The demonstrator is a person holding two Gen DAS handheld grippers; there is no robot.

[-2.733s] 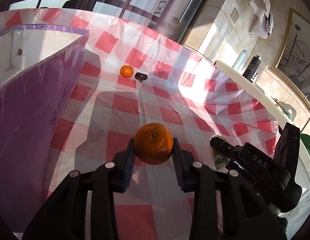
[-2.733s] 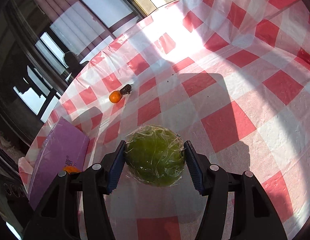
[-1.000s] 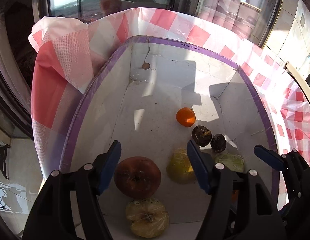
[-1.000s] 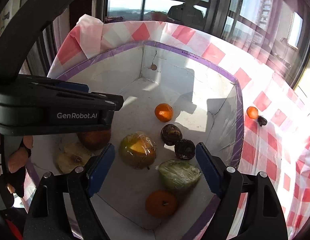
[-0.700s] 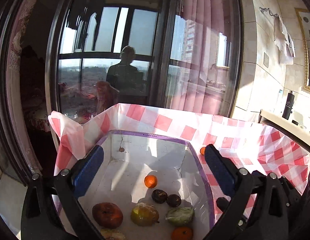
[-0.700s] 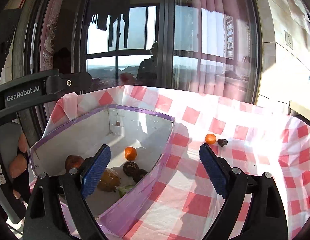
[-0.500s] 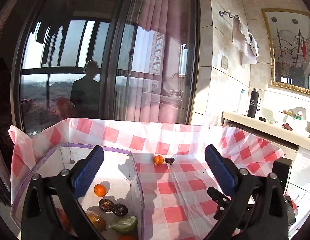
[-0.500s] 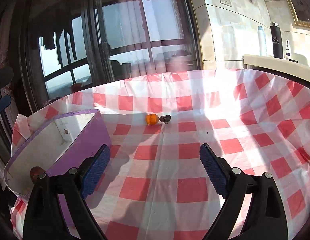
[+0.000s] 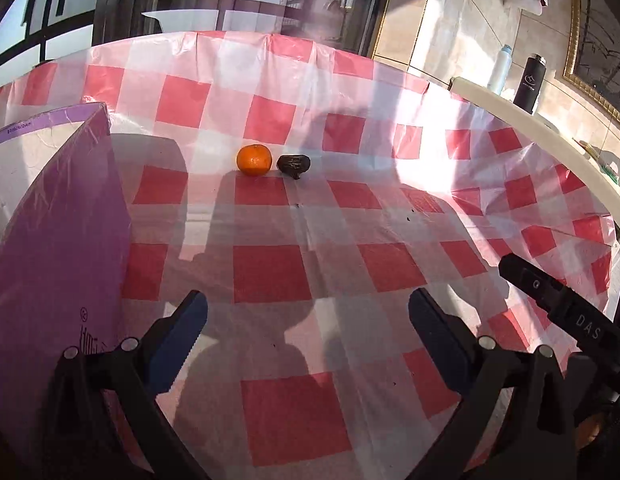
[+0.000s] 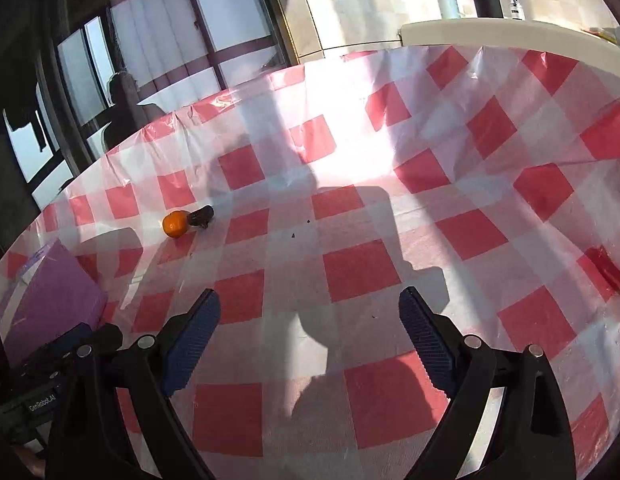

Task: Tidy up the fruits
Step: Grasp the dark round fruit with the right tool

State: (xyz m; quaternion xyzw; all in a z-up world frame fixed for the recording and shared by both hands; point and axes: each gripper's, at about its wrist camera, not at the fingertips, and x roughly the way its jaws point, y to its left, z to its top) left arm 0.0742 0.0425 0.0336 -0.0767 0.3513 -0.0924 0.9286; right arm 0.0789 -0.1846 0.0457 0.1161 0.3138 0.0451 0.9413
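Both loads are now in the purple box. Left gripper and right gripper have swung away, jaws spread, empty. Beyond the box, small orange touching dark fruit remain uncollected.

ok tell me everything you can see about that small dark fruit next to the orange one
The small dark brown, wrinkled fruit lies on the red-and-white checked plastic tablecloth, towards its far side. It is lumpy and oblong, matte, with a short stub pointing down at one end. It sits just right of the small round orange fruit, close enough that contact cannot be ruled out. No gripper touches it. What kind of fruit it is cannot be told.
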